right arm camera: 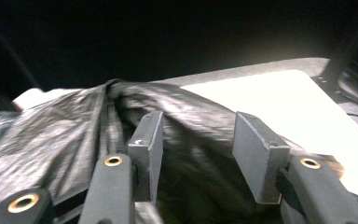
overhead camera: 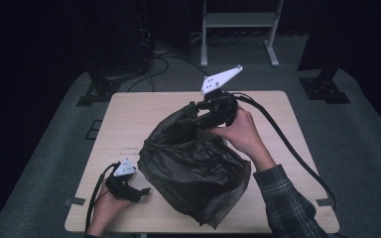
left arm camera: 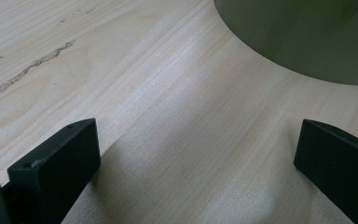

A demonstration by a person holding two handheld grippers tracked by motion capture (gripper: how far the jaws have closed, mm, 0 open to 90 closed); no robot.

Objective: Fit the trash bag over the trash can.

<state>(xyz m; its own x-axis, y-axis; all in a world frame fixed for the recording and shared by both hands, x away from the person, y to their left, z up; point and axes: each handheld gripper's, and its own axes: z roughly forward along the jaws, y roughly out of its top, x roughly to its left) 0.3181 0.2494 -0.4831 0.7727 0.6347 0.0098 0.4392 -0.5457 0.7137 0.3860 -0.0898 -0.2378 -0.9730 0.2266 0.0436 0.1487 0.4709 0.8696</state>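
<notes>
Clearly the right tool was nearer the bag's mouth, at its far rim.
Its jaws stood part open astride the black plastic bag, pads not pressing the film. From there the bag slumped toward the person, long axis running from far rim to near-right corner of the worktop. Beside the bag's left flank, the left tool rested wide open and empty.
</notes>
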